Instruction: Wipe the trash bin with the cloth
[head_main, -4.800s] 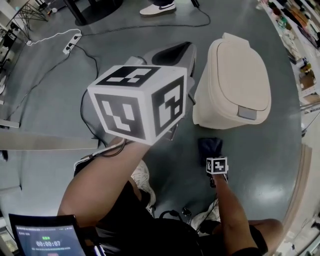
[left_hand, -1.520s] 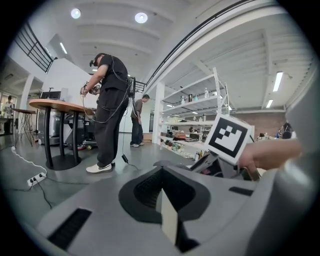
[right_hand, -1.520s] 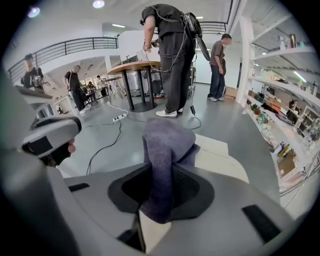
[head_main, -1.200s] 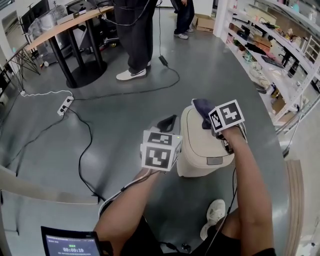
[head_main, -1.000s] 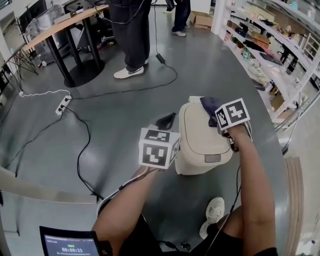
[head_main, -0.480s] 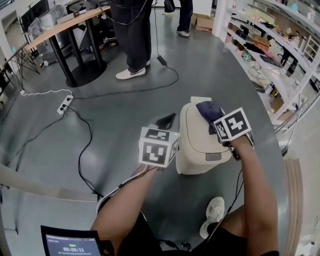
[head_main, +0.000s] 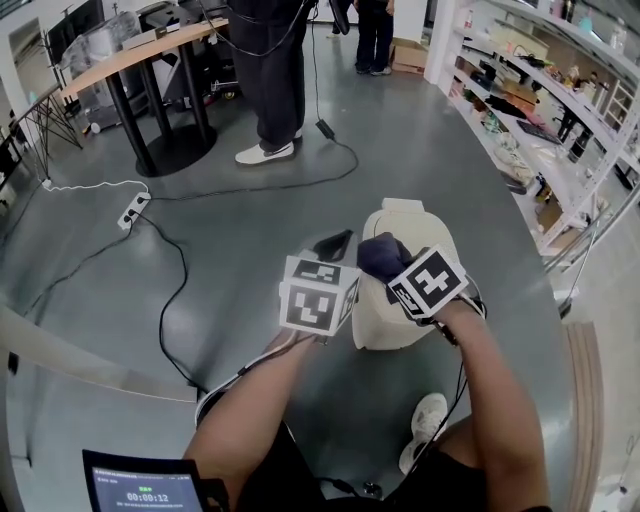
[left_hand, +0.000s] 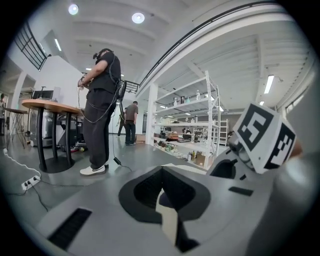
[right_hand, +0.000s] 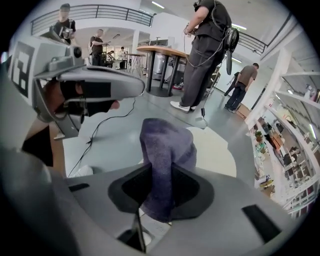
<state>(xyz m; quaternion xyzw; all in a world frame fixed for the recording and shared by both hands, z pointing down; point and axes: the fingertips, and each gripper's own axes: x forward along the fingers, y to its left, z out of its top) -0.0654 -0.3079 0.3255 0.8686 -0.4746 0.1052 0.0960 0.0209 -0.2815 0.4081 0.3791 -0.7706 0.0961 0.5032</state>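
A cream trash bin (head_main: 415, 228) with its lid closed stands on a grey concrete floor (head_main: 230, 230), seen from above. The right gripper (head_main: 392, 268) points steeply down over the left edge of the lid. Its jaws are clamped on a dark purple cloth (head_main: 380, 255), which bunches out beyond them above the lid. Whether the cloth touches the lid cannot be made out. The left gripper (head_main: 335, 243) is held nearly level just beside the bin's left wall. Its jaws are together with nothing between them.

On the floor to the far left, a white power strip (head_main: 132, 208) lies with black cables (head_main: 175, 270) trailing from it. A person in dark trousers (head_main: 262, 75) stands by a wooden-topped table (head_main: 130, 55). Stocked shelves (head_main: 540, 90) line the right side.
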